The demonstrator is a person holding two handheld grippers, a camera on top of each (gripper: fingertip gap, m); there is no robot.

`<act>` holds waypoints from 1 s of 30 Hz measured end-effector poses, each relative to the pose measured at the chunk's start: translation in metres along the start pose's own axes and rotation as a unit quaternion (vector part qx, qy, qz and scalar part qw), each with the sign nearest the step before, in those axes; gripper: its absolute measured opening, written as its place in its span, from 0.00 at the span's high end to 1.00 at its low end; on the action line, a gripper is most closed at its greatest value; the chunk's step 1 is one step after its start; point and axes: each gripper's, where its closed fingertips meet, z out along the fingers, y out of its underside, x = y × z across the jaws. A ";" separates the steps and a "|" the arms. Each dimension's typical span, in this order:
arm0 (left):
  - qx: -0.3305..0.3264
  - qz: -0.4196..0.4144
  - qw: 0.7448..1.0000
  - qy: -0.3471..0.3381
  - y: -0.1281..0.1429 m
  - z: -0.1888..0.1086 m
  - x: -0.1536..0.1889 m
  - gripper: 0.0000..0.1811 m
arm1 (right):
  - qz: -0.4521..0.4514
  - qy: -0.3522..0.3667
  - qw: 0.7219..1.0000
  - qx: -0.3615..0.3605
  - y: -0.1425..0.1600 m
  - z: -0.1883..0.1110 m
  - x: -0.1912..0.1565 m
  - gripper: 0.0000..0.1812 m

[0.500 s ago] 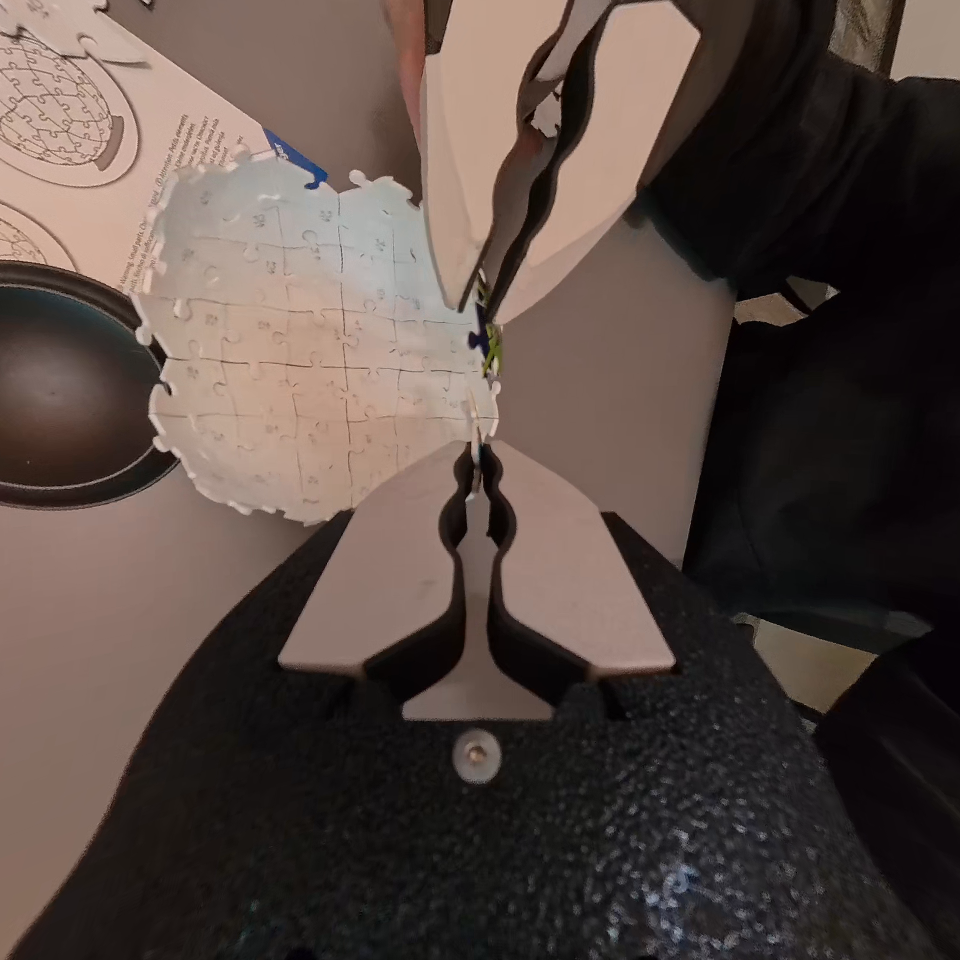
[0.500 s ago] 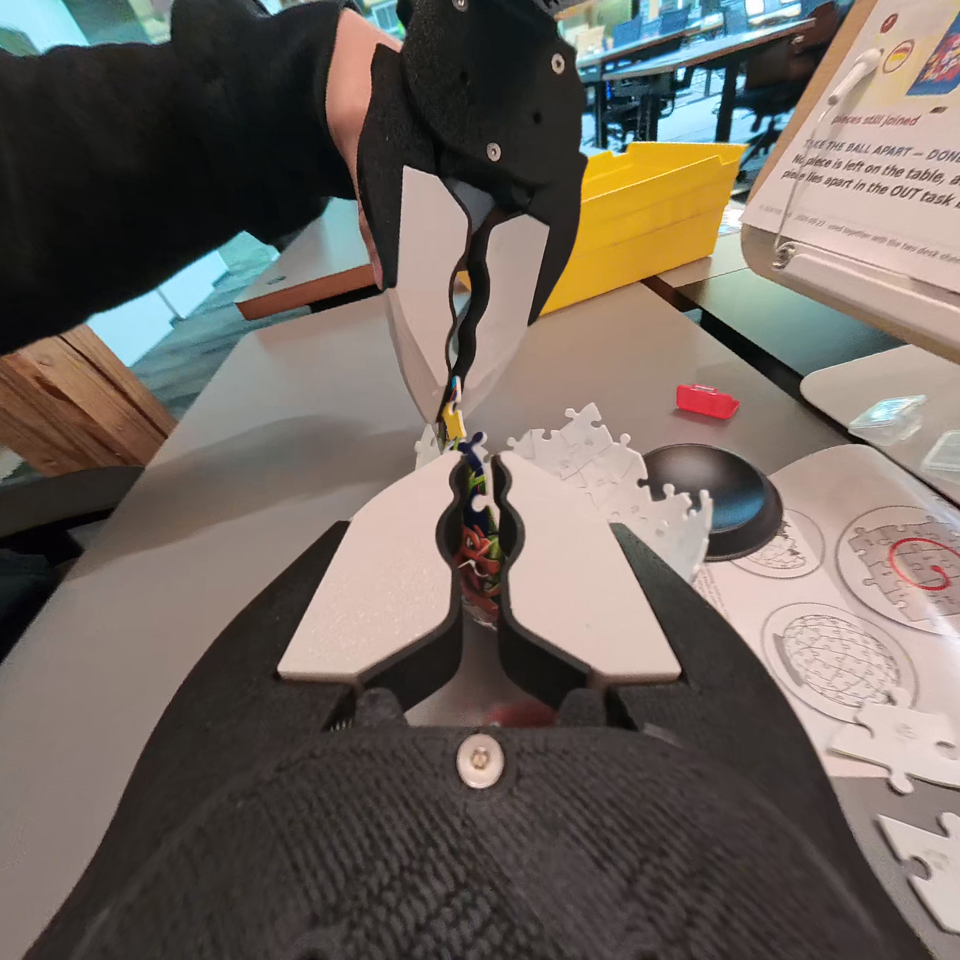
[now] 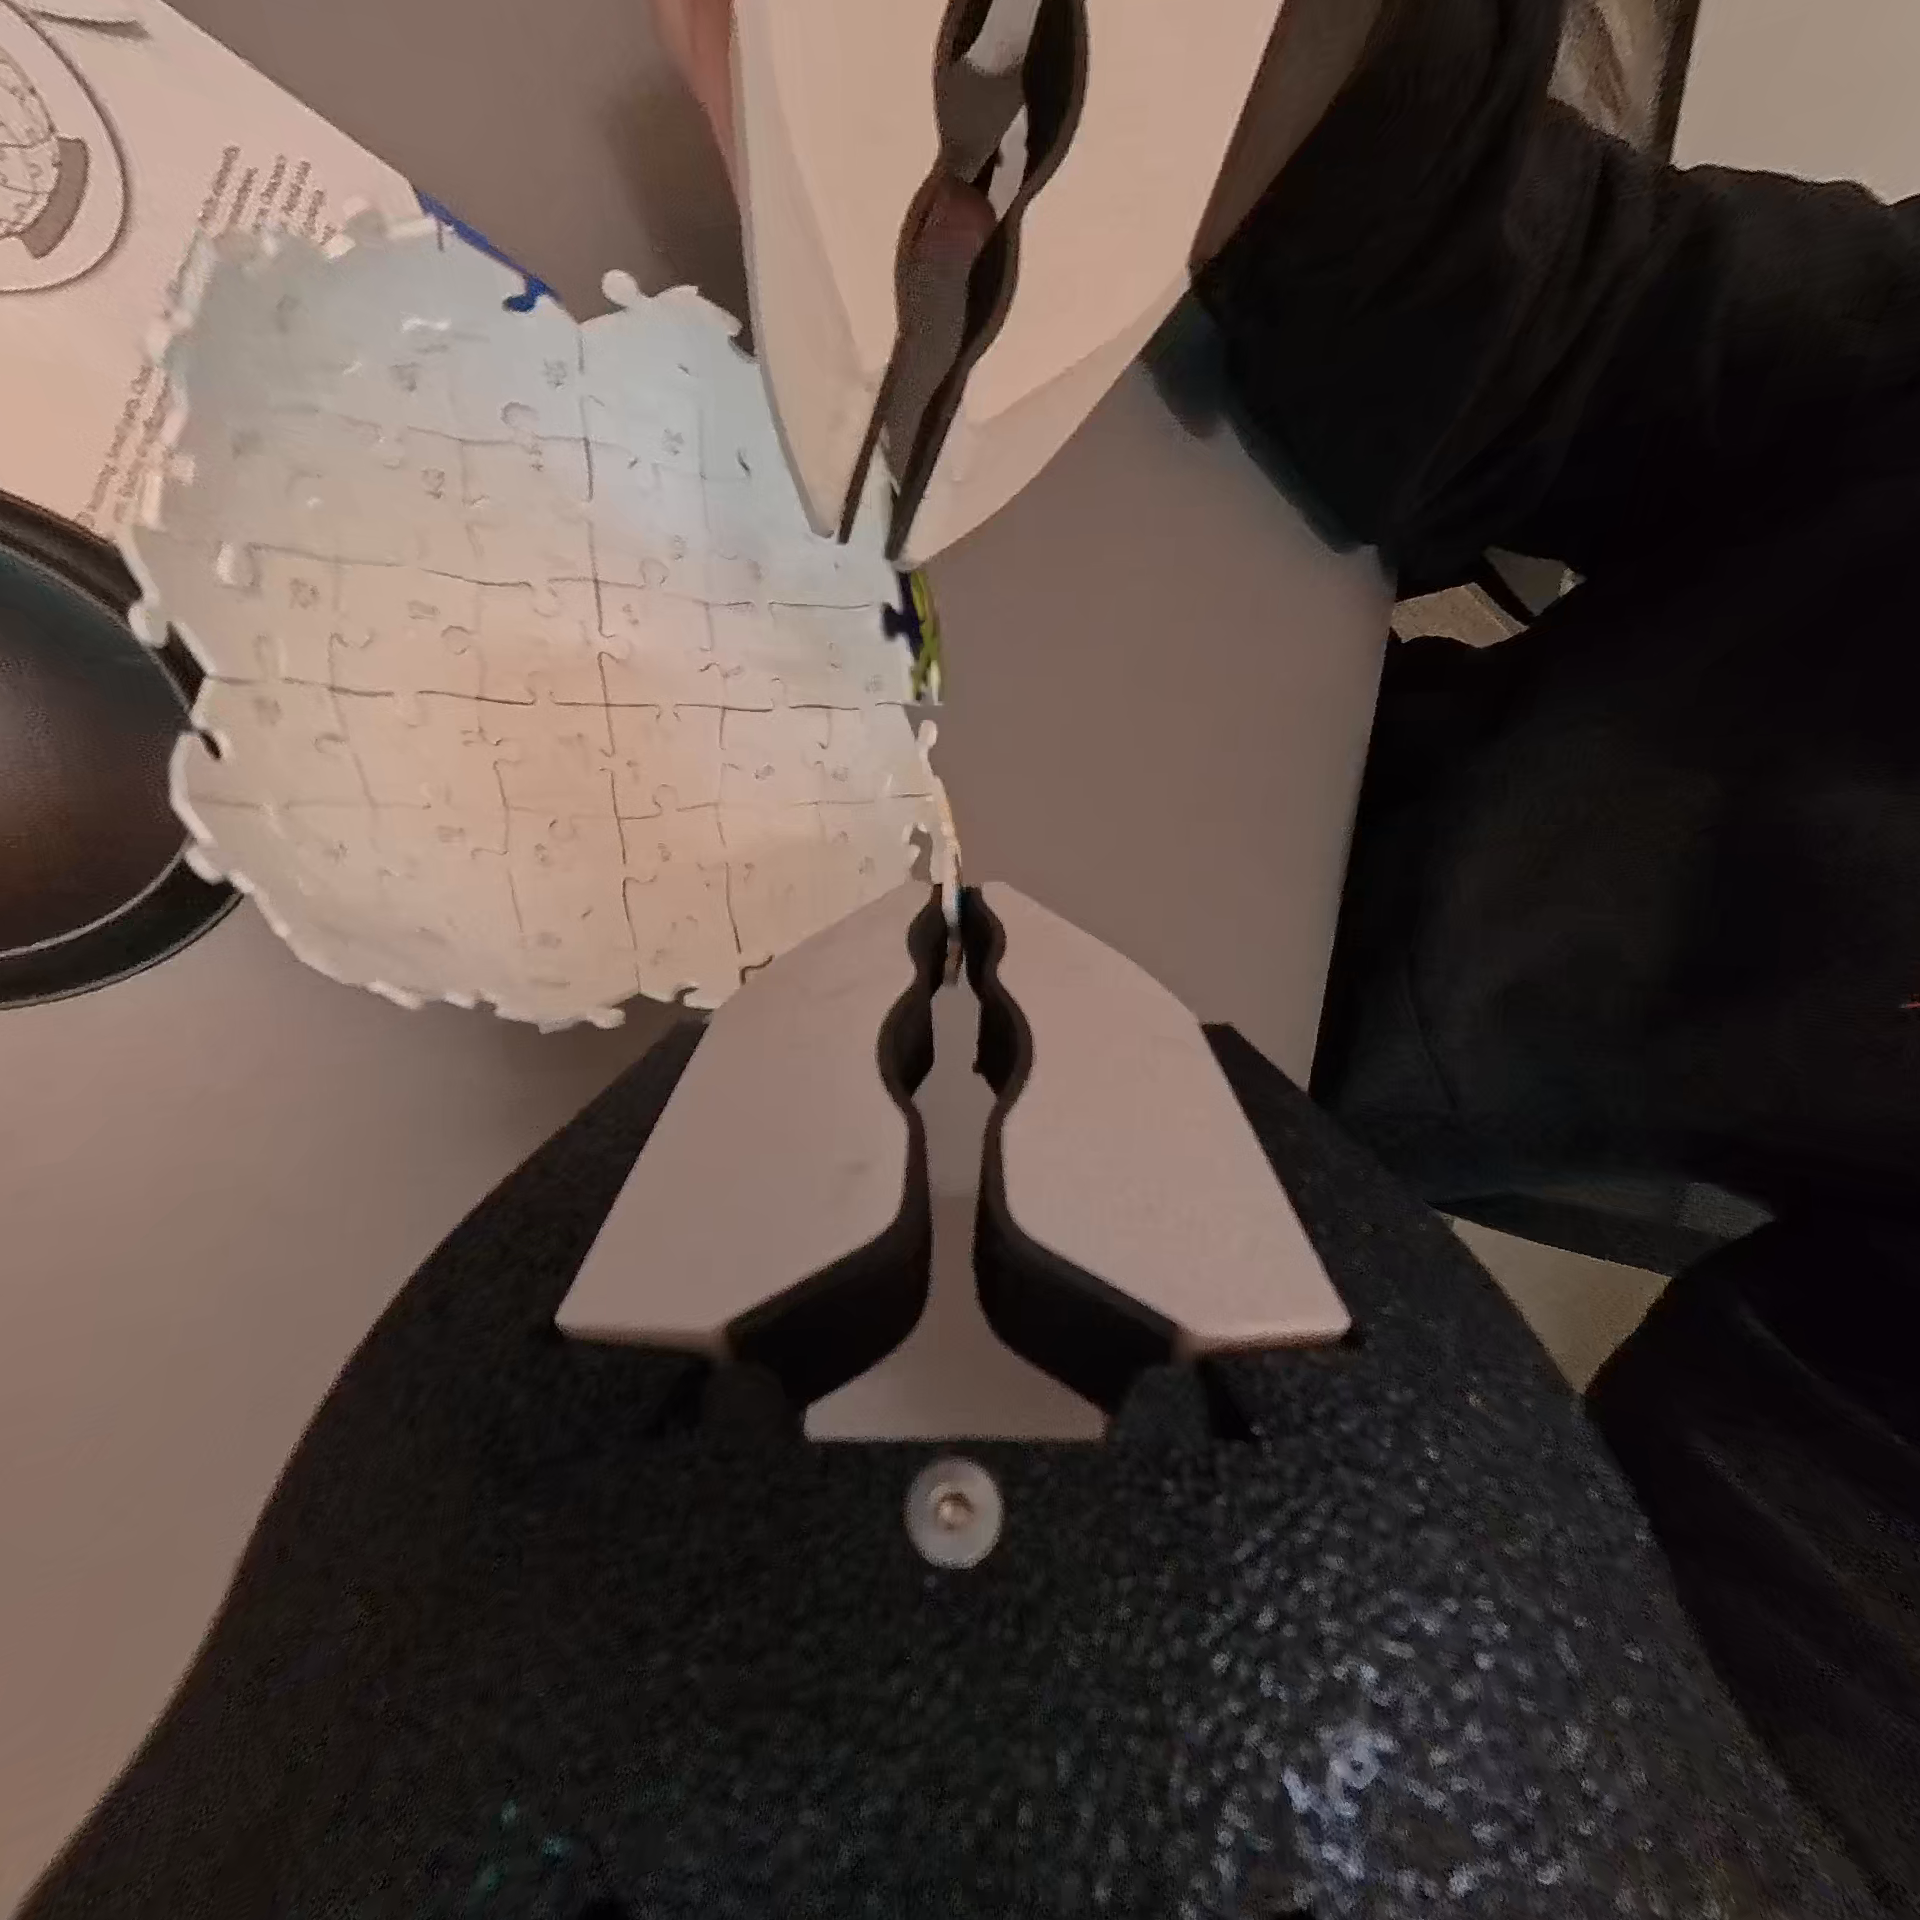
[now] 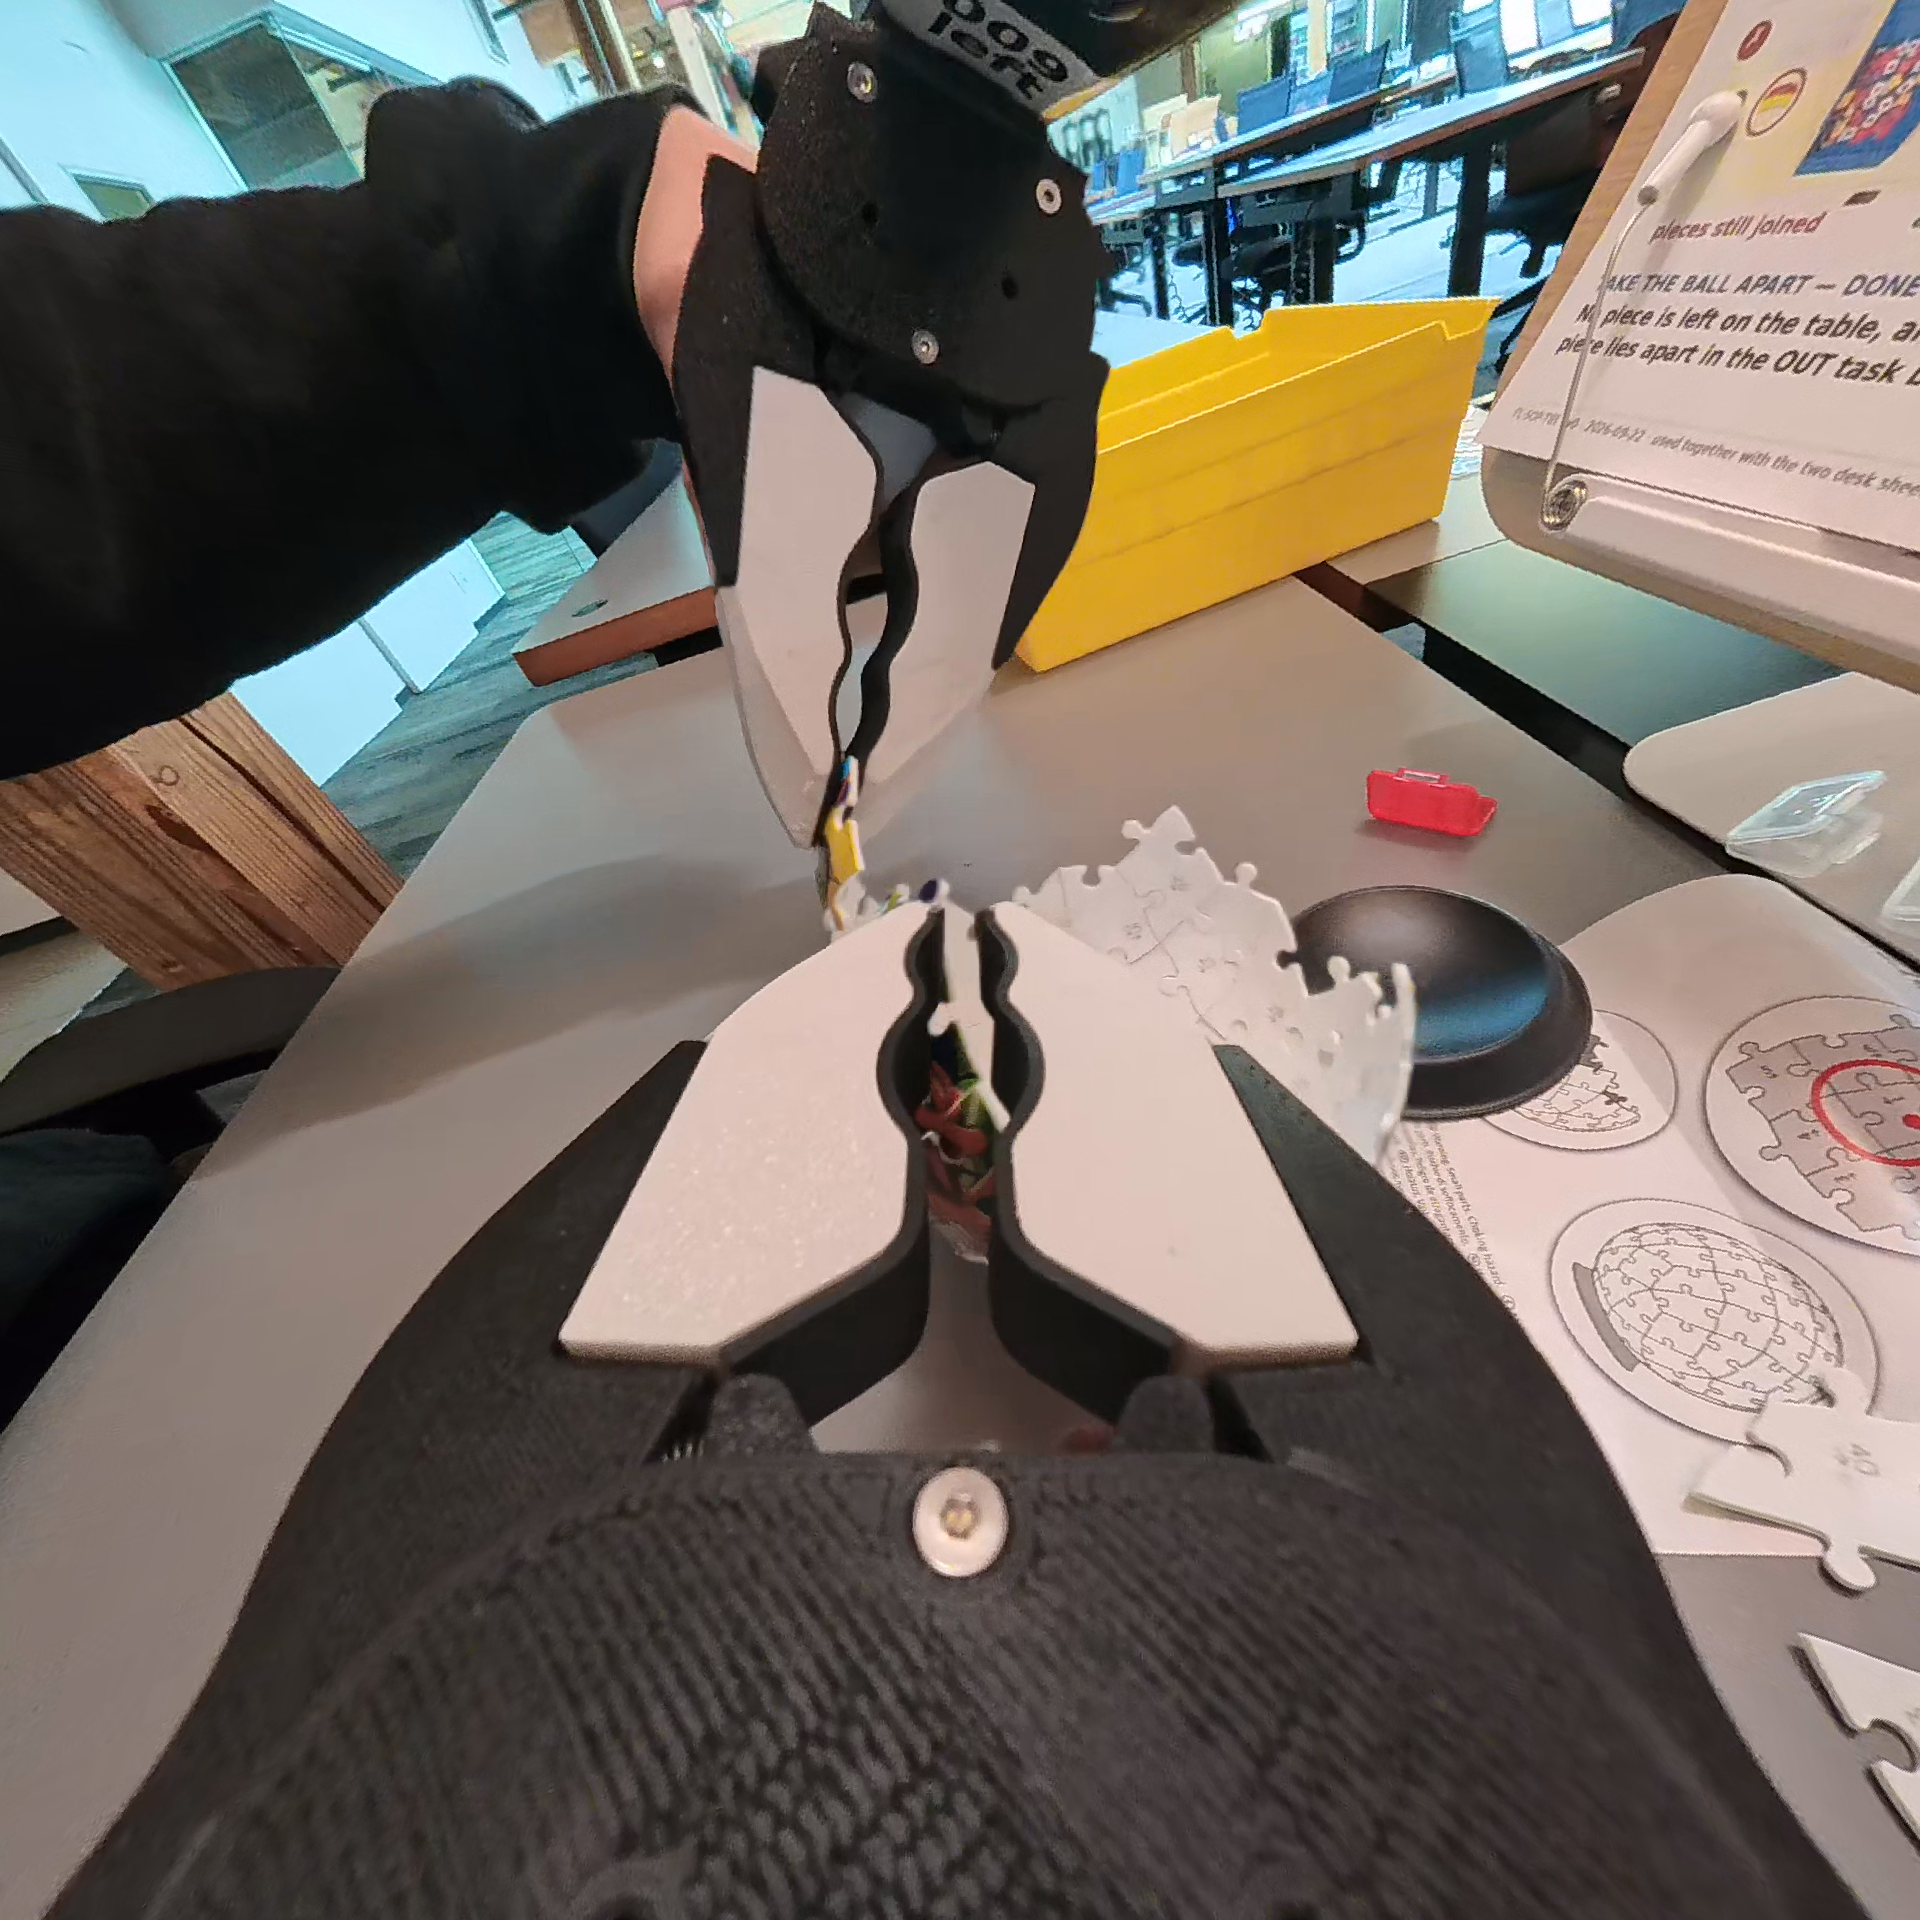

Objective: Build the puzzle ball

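A half-built puzzle ball shell (image 3: 540, 675) is held in the air above the grey table, its white inner face towards the left wrist view. My left gripper (image 3: 954, 914) is shut on the shell's near rim. My right gripper (image 3: 873, 540) comes in from above and is shut on the rim a little farther along. In the right wrist view my right gripper (image 4: 961, 925) pinches the shell (image 4: 1226, 935), whose coloured outer face shows between the fingers. The left gripper (image 4: 831, 810) grips a yellow-faced rim piece (image 4: 844, 847) just beyond it.
A black dome stand (image 4: 1434, 977) sits on a printed instruction sheet (image 4: 1714, 1195) to the right. Loose white pieces (image 4: 1829, 1475) lie at the sheet's near edge. A yellow bin (image 4: 1247, 457), a small red object (image 4: 1429, 800) and a clipboard stand (image 4: 1766, 312) are farther back. The left gripper's tips are roughly 6 cm from the right gripper's.
Both grippers keep their hold on the shell. In the right wrist view the left gripper has shifted slightly left, and the shell has turned a little.
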 end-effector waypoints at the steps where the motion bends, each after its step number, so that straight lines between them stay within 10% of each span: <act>1: 0.006 0.001 1.000 0.004 -0.001 0.000 0.002 0.99 | 0.000 0.001 1.000 0.002 0.000 0.000 0.000 0.97; 21: 0.120 -0.007 0.992 0.038 -0.007 0.000 0.045 0.99 | -0.019 0.000 0.999 -0.045 0.010 -0.005 -0.006 0.93; 30: 0.320 -0.019 0.947 -0.011 -0.029 0.007 0.046 0.99 | -0.045 0.033 0.998 -0.035 -0.003 -0.013 -0.004 0.91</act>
